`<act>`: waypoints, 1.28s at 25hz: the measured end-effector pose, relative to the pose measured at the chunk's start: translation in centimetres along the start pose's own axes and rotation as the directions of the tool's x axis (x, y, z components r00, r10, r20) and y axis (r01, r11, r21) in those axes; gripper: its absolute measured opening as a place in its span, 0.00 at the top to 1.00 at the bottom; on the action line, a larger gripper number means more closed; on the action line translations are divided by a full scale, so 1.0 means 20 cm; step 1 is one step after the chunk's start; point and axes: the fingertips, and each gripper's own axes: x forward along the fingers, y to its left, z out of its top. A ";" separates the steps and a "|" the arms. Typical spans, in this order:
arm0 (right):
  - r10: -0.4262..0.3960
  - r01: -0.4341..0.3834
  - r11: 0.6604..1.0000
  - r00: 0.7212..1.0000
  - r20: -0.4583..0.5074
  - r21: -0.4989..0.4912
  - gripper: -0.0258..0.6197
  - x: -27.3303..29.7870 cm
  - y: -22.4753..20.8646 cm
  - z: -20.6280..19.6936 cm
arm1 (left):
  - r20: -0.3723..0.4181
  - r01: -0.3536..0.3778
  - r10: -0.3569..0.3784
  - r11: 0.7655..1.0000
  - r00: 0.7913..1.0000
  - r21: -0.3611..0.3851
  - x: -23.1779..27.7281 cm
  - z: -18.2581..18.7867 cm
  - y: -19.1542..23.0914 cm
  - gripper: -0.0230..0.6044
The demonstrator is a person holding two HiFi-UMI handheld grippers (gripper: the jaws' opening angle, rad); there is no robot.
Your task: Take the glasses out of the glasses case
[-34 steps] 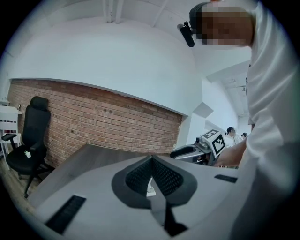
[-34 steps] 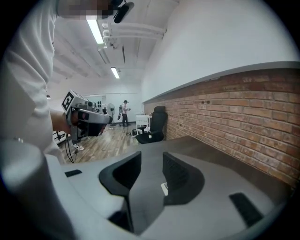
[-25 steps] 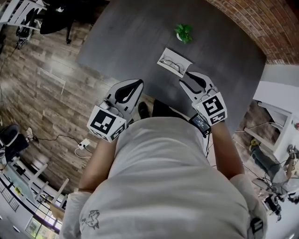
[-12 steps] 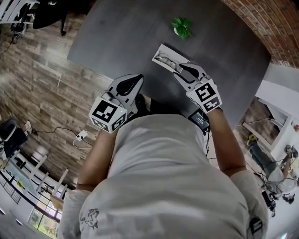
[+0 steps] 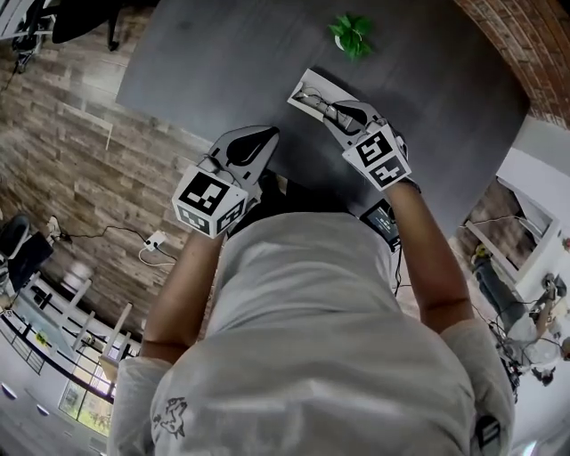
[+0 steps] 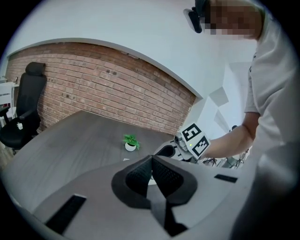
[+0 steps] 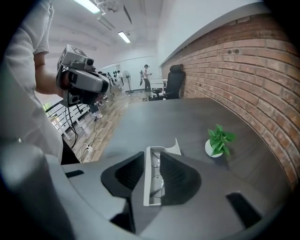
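While my right gripper [image 7: 152, 154] hangs over the open case [image 5: 307, 91] at upper centre of the head view, its jaws stand apart and have just been closing. The case's white wall and the glasses [image 7: 157, 178] inside it show between them; whether the pads touch either, I cannot tell. My left gripper [image 6: 151, 157], jaws together and empty, sits left of centre over the table [image 5: 223, 62] edge. Plant [image 5: 353, 36]: top of frame, beyond the case.

Glasses case [image 5: 307, 89] half hidden under right gripper [image 5: 337, 112], glasses [image 7: 157, 176] indistinct to us between its just-closing jaws, chair [image 5: 80, 18] cropped at top edge.
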 end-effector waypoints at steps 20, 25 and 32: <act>-0.036 0.022 0.998 0.970 -0.241 -0.061 0.87 0.36 -0.08 -0.25 | -0.027 -0.017 0.016 0.999 0.999 -0.048 0.09 -0.12 0.11 0.95; -0.040 0.023 0.998 0.964 -0.262 -0.066 0.88 0.38 -0.08 -0.28 | -0.032 -0.023 0.021 0.998 0.999 -0.056 0.08 -0.14 0.13 0.95; -0.039 0.021 0.997 0.964 -0.262 -0.071 0.91 0.40 -0.07 -0.27 | -0.024 -0.031 0.030 0.997 0.999 -0.073 0.07 -0.13 0.14 0.95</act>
